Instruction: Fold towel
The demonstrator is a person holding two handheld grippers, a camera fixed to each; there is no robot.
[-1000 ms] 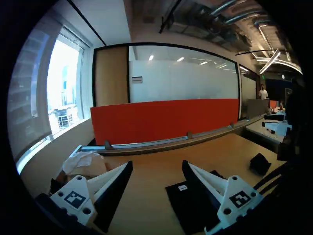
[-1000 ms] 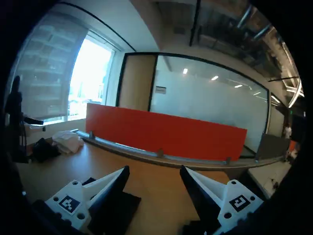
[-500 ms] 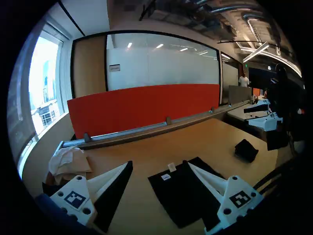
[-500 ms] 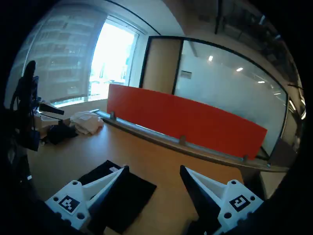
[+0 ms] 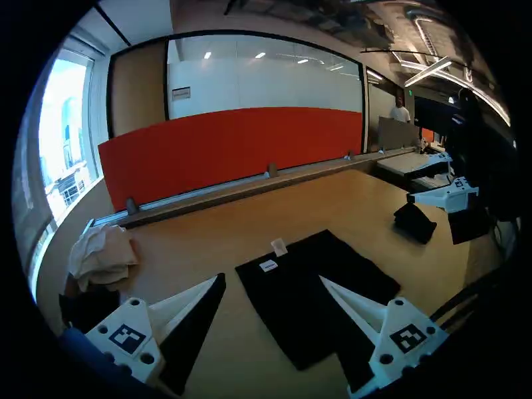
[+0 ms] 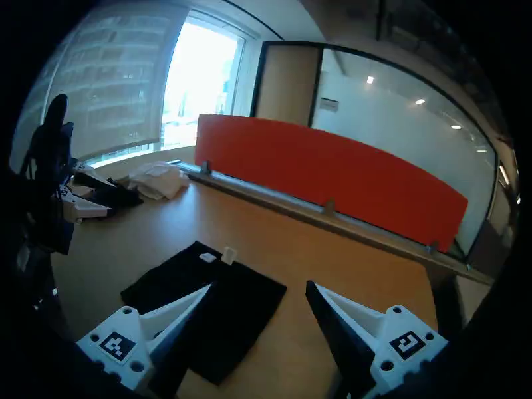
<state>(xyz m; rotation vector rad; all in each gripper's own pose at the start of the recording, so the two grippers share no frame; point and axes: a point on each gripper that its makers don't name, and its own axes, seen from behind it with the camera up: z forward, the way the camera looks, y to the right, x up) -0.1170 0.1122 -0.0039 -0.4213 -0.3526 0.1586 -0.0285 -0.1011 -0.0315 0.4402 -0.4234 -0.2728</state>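
Observation:
A black towel point(image 5: 312, 292) lies flat on the wooden desk point(image 5: 219, 233), with two small white tags at its far edge. My left gripper point(image 5: 269, 314) hovers open above its near left part, with nothing between the fingers. In the right gripper view the same towel point(image 6: 236, 296) spreads below my right gripper point(image 6: 259, 320), which is also open and holds nothing. The right gripper point(image 5: 442, 196) appears far off at the right of the left gripper view. The left gripper point(image 6: 76, 207) appears at the left edge of the right gripper view, held by a person.
A pale crumpled cloth pile point(image 5: 100, 253) lies at the desk's left end, with a dark cloth beside it point(image 6: 113, 196). A small folded black cloth point(image 5: 414, 221) sits at the right. An orange partition point(image 5: 233, 149) on a metal rail bounds the far edge.
Both views have tipped down toward the desk, so the black towel now shows almost whole below the fingers. Both grippers stay open.

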